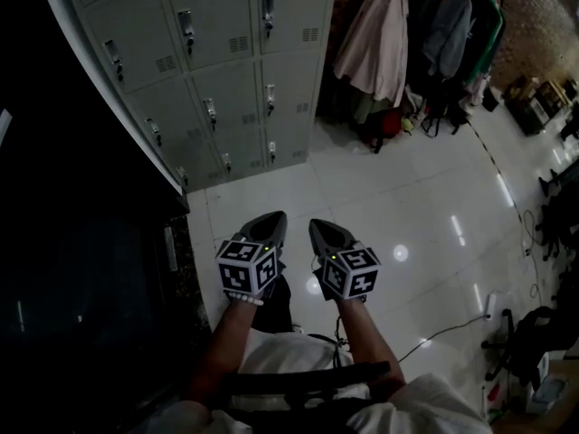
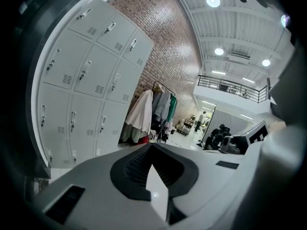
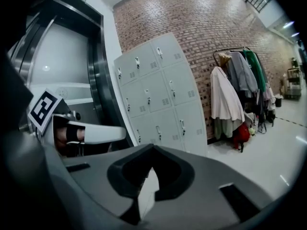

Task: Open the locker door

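Grey steel locker bank, every door shut, stands well ahead of both grippers. The left gripper and right gripper are clenched and empty. Best to step up to the bank, part one pair of jaws, and hook a latch handle. No writing is legible.

The head view is dim and black down its left side, with small round glare spots on the glossy white floor. Both gripper views are brighter, fisheye-bowed and vignetted at the corners. Ceiling lamps blaze at the upper right of the left one, and the lockers look sharp in the right one.
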Available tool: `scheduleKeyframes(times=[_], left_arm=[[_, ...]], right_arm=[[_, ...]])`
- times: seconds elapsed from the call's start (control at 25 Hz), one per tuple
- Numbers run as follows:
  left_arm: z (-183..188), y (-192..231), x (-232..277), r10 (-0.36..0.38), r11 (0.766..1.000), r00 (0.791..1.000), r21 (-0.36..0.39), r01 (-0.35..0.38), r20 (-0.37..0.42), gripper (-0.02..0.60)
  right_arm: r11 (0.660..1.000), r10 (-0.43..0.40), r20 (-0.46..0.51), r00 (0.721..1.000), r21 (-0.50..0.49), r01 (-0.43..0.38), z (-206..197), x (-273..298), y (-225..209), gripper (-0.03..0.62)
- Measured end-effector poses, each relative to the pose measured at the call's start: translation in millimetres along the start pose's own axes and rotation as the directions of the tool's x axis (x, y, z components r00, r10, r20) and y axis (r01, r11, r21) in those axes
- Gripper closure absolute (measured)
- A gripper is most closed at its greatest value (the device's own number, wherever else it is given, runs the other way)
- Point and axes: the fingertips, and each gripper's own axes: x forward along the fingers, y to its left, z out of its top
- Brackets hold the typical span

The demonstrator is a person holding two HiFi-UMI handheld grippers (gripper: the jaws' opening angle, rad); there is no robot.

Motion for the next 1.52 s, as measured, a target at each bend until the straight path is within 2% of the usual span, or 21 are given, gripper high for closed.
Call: scheduleKeyframes(times=[0.36,0.64,0.84,1.28,1.52], left_arm=[[78.8,97.2,107.4,-0.005,1.000,1.000,0.009,0.005,-0.003,0.583],[126.1,166.3,155.4,0.018,1.000,1.000,0.001,-0.018,-0.011,0.583],[140.2,200.5,176.7,0.026,1.000,0.999,-0.010,-0.027,-0.018,0.583],[160.5,240.1,215.5,0.045,0.999,0.999,-0.029,-0.045,-0.020,0.583],[168.5,268.5,249.1,0.073,0.997,0.997,-0.034,-0.074,-0.016,0.583]], right_arm=[[0.999,-0.029,0.002,1.000,-0.016,0.029,74.0,135.8,-56.0,0.586],[0.999,-0.030,-0.001,1.000,-0.024,0.030,120.4,221.2,-73.1,0.586],[0.999,-0.029,-0.006,1.000,-0.035,0.029,132.5,262.9,-80.1,0.586],[0.998,-0.032,-0.004,0.999,-0.050,0.032,154.2,322.3,-106.7,0.585],[0.998,-0.011,-0.041,0.999,-0.057,0.008,150.4,372.5,-130.5,0.585]])
